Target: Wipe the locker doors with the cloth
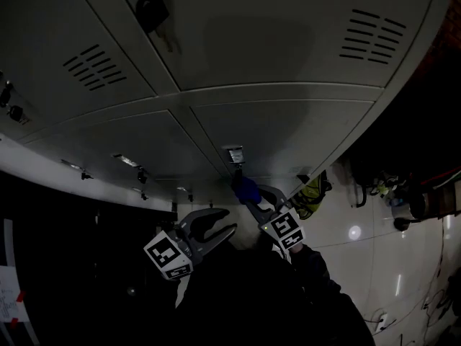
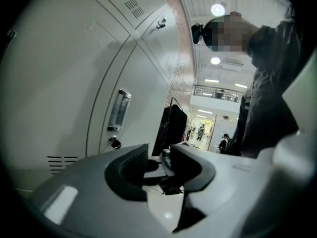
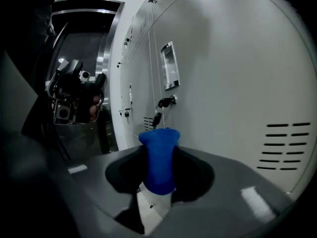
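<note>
Pale grey locker doors fill the upper part of the dim head view. My right gripper is shut on a blue cloth, close to the lockers' lower edge under a small label holder. In the right gripper view the cloth stands bunched between the jaws, near but apart from the door, which carries a key in its lock. My left gripper is open and holds nothing, just left of the right one. In the left gripper view its jaws face along a locker door.
Bags and other gear lie on the glossy floor at the right. A person in a dark jacket stands close on the right of the left gripper view. A dark panel stands past the locker row.
</note>
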`<action>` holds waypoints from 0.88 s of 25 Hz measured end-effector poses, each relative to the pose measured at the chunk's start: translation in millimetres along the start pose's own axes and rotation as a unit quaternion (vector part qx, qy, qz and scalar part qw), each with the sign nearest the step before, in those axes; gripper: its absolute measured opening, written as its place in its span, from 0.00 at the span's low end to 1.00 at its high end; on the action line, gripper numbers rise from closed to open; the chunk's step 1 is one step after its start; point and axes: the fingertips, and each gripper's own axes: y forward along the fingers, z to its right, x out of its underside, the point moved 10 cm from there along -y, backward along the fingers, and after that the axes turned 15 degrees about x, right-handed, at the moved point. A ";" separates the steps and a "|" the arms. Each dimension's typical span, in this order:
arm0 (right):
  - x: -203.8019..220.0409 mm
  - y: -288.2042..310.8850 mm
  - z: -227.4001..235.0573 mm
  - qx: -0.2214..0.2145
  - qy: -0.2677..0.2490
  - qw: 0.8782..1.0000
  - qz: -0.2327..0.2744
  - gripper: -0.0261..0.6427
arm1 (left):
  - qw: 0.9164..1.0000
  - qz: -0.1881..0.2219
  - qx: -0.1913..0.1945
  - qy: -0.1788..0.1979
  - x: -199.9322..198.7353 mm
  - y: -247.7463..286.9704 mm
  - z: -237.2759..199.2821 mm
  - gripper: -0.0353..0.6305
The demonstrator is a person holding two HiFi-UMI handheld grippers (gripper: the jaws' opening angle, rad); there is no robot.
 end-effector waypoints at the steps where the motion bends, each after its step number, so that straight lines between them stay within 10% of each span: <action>1: -1.2 6.8 -5.2 -0.004 0.000 1.000 -0.001 0.23 | 1.000 -0.001 -0.004 0.002 1.0 -8.5 -3.7 0.24; 22: 18.1 11.8 30.8 0.069 0.012 0.997 -0.040 0.23 | 1.000 -0.018 0.012 0.002 -6.6 -16.3 -32.3 0.24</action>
